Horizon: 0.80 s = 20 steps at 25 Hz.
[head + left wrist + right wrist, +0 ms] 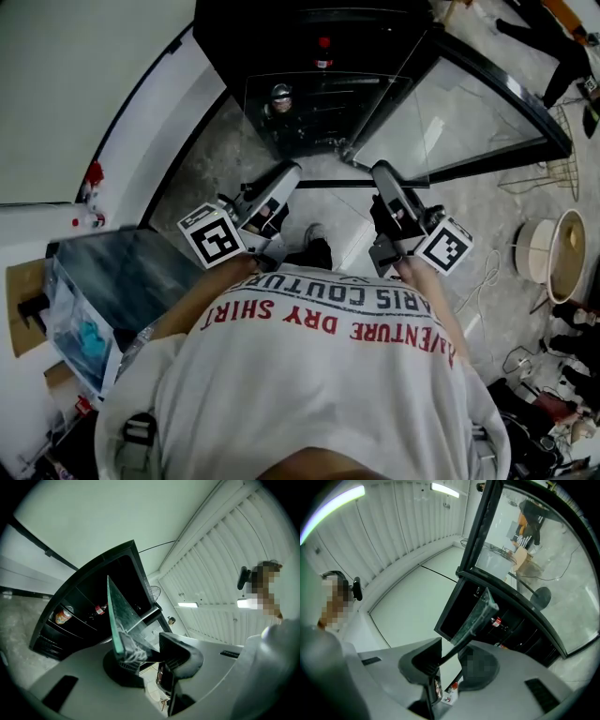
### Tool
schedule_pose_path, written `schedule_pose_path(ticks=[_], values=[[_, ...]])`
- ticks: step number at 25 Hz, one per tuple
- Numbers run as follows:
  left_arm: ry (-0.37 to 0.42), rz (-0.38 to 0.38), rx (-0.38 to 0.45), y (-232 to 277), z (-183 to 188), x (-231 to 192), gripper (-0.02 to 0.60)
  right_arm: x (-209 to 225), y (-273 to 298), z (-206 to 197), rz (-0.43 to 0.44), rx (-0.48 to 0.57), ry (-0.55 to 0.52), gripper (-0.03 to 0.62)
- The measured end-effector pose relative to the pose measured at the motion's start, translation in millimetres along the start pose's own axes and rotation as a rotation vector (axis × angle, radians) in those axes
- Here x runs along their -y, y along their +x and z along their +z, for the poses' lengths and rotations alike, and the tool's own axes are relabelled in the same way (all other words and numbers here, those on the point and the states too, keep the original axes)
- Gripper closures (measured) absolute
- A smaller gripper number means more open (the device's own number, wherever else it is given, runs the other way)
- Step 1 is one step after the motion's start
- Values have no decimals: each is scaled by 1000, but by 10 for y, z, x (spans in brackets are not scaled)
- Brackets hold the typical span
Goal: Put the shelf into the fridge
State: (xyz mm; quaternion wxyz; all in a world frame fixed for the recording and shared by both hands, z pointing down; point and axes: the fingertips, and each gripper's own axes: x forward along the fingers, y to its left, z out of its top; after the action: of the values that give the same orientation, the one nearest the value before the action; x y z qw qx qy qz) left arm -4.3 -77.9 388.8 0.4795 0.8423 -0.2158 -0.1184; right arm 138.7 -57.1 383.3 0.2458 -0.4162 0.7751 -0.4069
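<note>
L gripper (284, 178) + R gripper (384, 176) both clenched on the shelf (337, 122), one per side at its near edge. Glass plate juts fwd from the jaws, held in air. L gripper view: plate edge-on between the pads, running out ahead. R gripper view: thin edge pinched between pads. Fridge (253, 28) straight ahead of both grippers, open. Can't tell if shelf's far edge is inside yet. Door (487, 103) swung out on R gripper's outer side, glass pane in black frame, close on that side. White wall (84, 75) beyond L gripper, floor strip between. Bottle (323, 52) + can (63, 616) on fridge racks ahead. Under grippers: grey mottled floor (202, 169). Plastic box (75, 328) behind L gripper's outer side, cable (487, 272) + round beige tub (562, 253) out past R gripper
</note>
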Motion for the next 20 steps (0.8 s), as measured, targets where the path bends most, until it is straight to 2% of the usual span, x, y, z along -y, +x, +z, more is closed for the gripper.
schedule_pose_path(ticks=[4,20], values=[[-5,10,20,-13,-2,-19,463,43,17,-24,3,-11,33,499],[21,30,46,17,50,-127,460,125,168,7,26,-59,3,497]])
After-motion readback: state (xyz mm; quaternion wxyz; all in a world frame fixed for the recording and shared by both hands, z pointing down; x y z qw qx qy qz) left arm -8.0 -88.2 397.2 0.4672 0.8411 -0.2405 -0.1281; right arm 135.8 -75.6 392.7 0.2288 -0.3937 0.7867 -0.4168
